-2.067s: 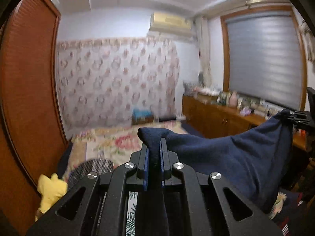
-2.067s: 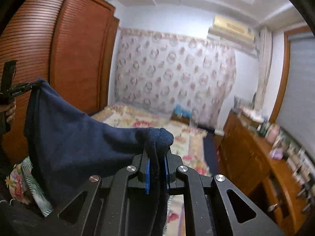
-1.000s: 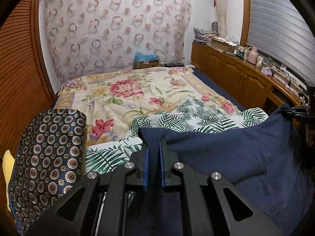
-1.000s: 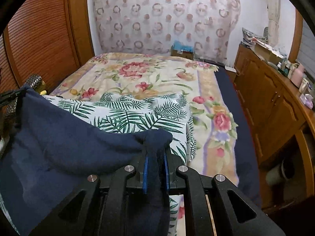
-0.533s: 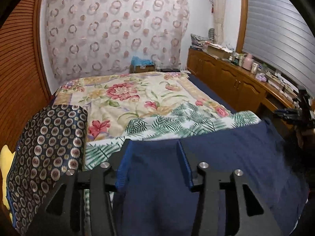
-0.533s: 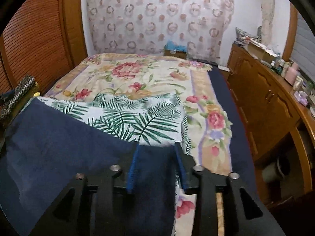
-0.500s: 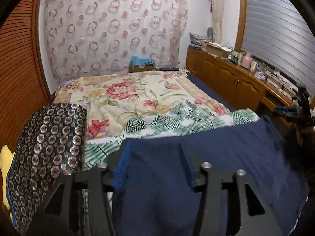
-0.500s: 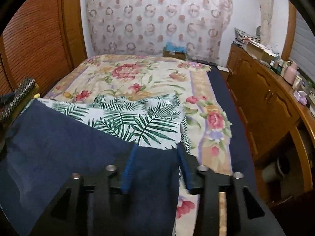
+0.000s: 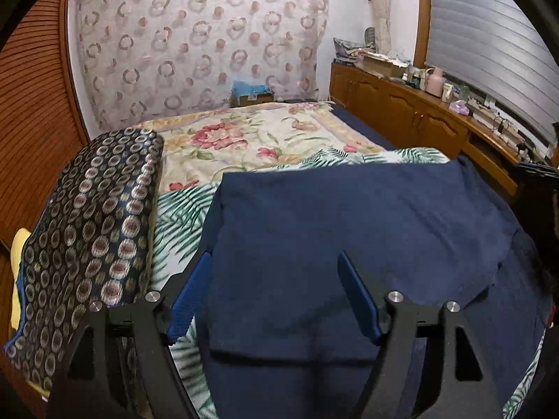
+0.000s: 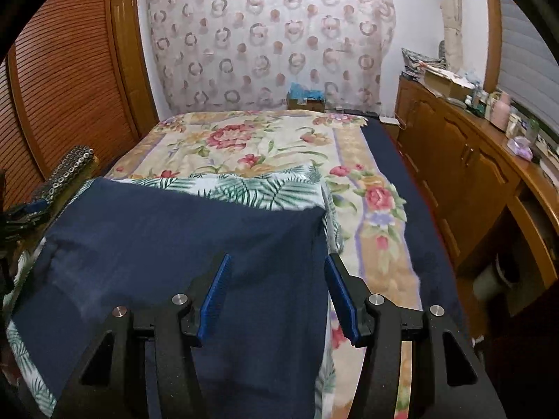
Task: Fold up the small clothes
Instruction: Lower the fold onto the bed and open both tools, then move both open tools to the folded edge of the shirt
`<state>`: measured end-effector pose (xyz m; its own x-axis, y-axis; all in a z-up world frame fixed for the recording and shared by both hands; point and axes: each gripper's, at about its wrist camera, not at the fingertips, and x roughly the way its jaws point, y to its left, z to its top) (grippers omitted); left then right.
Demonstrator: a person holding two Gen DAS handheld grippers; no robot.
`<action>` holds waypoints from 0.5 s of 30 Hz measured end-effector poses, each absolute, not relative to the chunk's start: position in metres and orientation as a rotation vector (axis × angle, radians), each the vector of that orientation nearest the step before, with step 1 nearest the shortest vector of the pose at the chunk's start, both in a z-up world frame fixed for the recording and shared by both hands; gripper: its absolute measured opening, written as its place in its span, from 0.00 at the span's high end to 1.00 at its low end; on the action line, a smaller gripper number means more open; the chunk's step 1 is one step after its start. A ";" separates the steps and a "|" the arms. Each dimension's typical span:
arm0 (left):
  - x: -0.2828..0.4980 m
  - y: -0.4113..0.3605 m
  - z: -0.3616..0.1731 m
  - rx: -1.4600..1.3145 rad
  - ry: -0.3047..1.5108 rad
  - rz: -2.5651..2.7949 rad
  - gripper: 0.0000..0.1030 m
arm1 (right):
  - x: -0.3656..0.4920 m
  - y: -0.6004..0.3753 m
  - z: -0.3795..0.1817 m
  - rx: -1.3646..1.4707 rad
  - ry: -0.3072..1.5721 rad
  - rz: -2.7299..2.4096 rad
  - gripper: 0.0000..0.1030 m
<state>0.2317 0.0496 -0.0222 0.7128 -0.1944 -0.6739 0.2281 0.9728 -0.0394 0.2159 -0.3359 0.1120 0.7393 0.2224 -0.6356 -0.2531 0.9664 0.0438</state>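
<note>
My left gripper [image 9: 272,293] and right gripper [image 10: 276,293], clamped a second ago, have just been opening, angled down, jaws apart over the released navy-blue fleece cloth [image 9: 349,230] lying flat on the bed.

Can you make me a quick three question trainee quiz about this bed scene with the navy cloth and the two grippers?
1. True or false: the left gripper is clamped on the navy cloth.
2. The cloth lies on: A) a wooden cabinet, B) the leaf-print sheet, C) the floor.
3. Which patterned thing lies left of the cloth in the left wrist view?

Key:
1. False. Both the left and the right gripper stand open; their jaws have just been opening, with the cloth lying loose below them.
2. B.
3. The dark circle-patterned cushion.
</note>
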 end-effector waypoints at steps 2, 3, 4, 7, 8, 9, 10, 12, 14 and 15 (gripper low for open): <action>0.226 0.051 -0.025 0.044 0.747 -0.225 0.27 | 0.201 -0.345 0.115 -0.041 0.689 0.241 0.45; 0.225 0.051 -0.025 0.047 0.749 -0.216 0.27 | 0.194 -0.348 0.119 -0.040 0.686 0.232 0.45; 0.222 0.050 -0.026 0.051 0.749 -0.211 0.27 | 0.186 -0.353 0.122 -0.040 0.682 0.223 0.45; 0.213 0.051 -0.028 0.053 0.741 -0.209 0.27 | 0.168 -0.358 0.135 -0.050 0.676 0.206 0.45; 0.209 0.050 -0.028 0.050 0.739 -0.209 0.27 | 0.162 -0.361 0.138 -0.052 0.673 0.203 0.45; 0.206 0.050 -0.028 0.049 0.736 -0.206 0.27 | 0.157 -0.358 0.139 -0.056 0.669 0.202 0.45; 0.202 0.050 -0.029 0.048 0.734 -0.205 0.27 | 0.151 -0.358 0.141 -0.061 0.666 0.200 0.45; 0.196 0.050 -0.031 0.043 0.734 -0.207 0.27 | 0.144 -0.353 0.139 -0.062 0.669 0.205 0.45; 0.189 0.049 -0.032 0.042 0.730 -0.211 0.27 | 0.140 -0.348 0.130 -0.058 0.683 0.214 0.45; 0.186 0.048 -0.033 0.041 0.730 -0.210 0.27 | 0.139 -0.347 0.125 -0.053 0.694 0.221 0.45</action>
